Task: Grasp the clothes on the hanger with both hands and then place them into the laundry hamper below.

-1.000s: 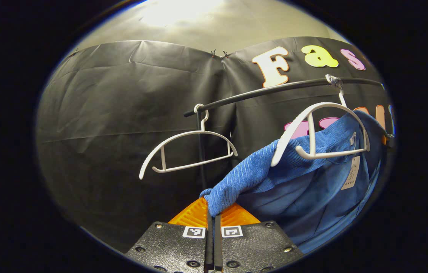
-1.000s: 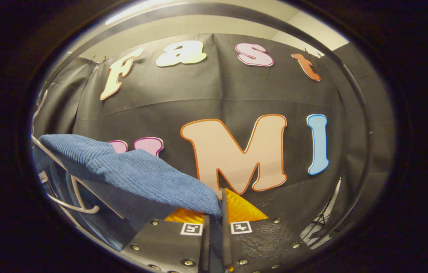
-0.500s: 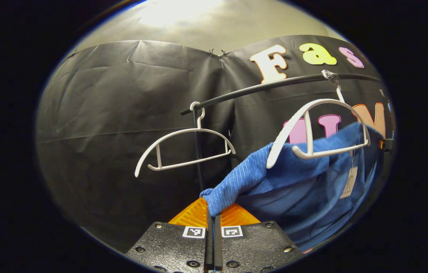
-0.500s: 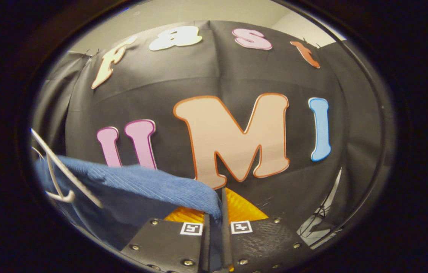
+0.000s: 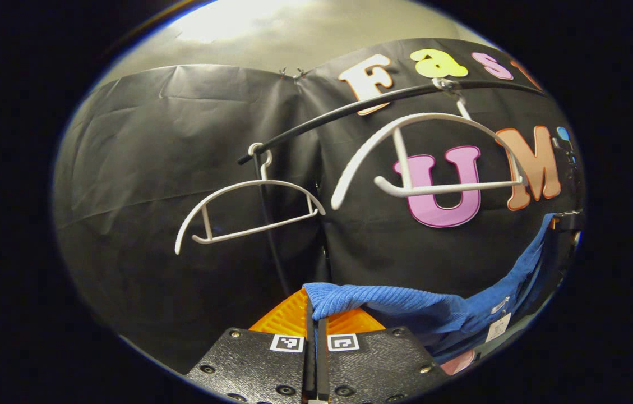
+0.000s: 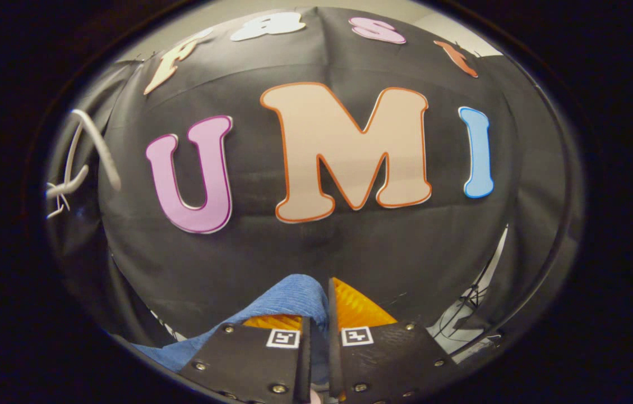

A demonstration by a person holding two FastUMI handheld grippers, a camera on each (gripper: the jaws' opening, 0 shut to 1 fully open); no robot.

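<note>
- The blue ribbed garment [image 5: 406, 303] is hanging clear of the hangers, stretching in a low sag between the two claws in the left gripper view.
- The left claw [image 5: 312, 314] is clamping one corner of the garment between its orange fingers [image 5: 282, 317], which are pressed together on the cloth.
- The right claw [image 6: 322, 314] is gripping the other end, the blue cloth [image 6: 288, 297] bunching over its left finger and running down between the two.
- A paper tag [image 5: 497, 327] is dangling from the garment near the right edge.
- The near white hanger [image 5: 434, 151] is hanging bare from the black rail [image 5: 350, 109].
- A second white hanger [image 5: 243, 213] is hanging farther left on the same rail.
- Black cloth is covering the booth wall [image 6: 350, 252] behind everything.
</note>
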